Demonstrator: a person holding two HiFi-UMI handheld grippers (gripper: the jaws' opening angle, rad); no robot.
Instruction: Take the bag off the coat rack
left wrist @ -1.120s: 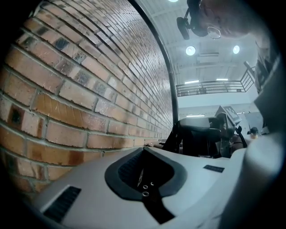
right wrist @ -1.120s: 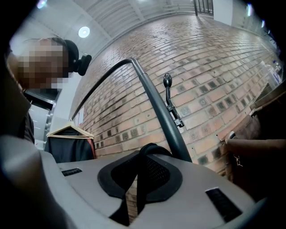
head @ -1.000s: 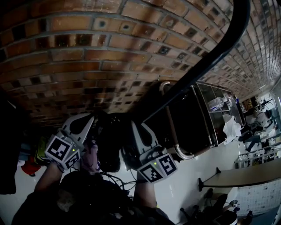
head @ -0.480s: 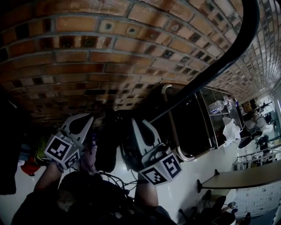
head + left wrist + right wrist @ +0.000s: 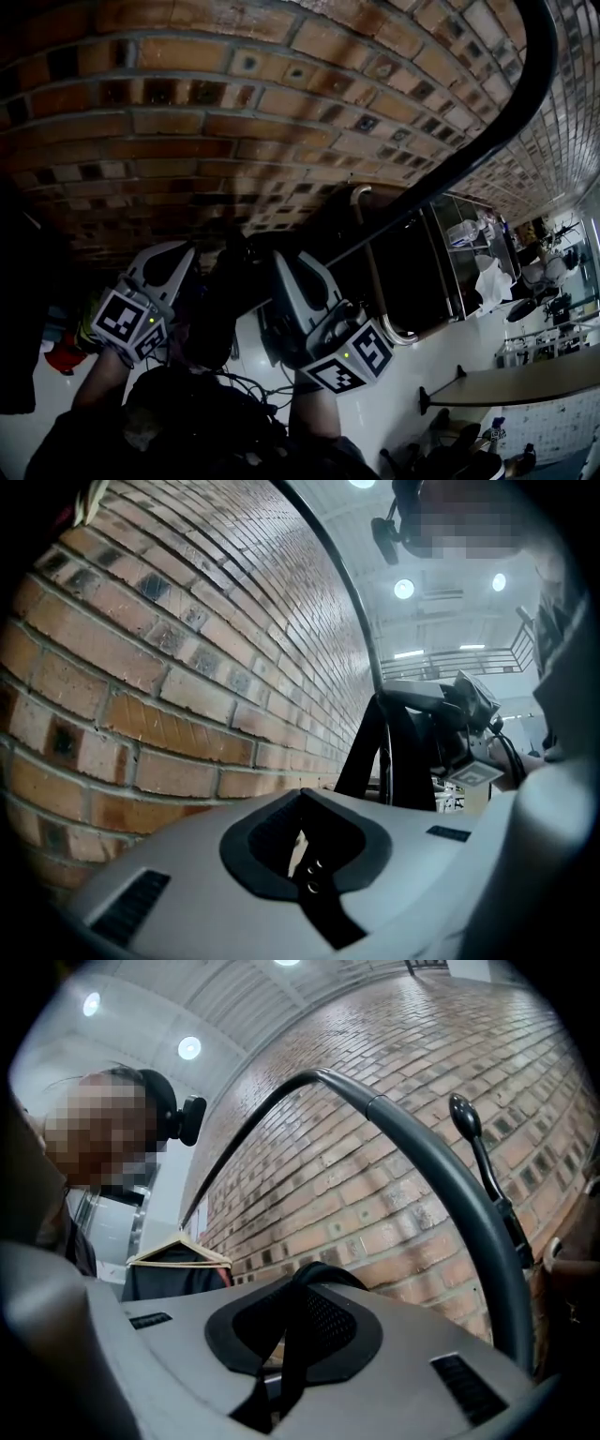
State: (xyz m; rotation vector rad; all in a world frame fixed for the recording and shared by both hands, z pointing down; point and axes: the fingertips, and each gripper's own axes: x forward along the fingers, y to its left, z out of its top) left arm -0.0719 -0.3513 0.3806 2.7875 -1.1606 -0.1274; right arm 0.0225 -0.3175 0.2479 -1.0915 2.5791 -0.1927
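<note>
Head view: my L gripper [image 5: 173,258] and R gripper [image 5: 286,267] sit close together in front of the brick wall [image 5: 187,122], w/ the dark bag [image 5: 217,314] between them, below the rack bar [image 5: 487,131] that curves up to the right. Can't tell from here if the bag hangs on the rack. Left gripper view: L jaws pressed together, nothing visible btwn the pads; the bag hangs just ahead, beside the wall. Right gripper view: R jaws clenched on the bag's strap [image 5: 323,1277], which loops up over the tips; rack bar arches overhead, a knobbed hook [image 5: 466,1115] at right, a hanger [image 5: 178,1249] w/ a dark garment at left.
</note>
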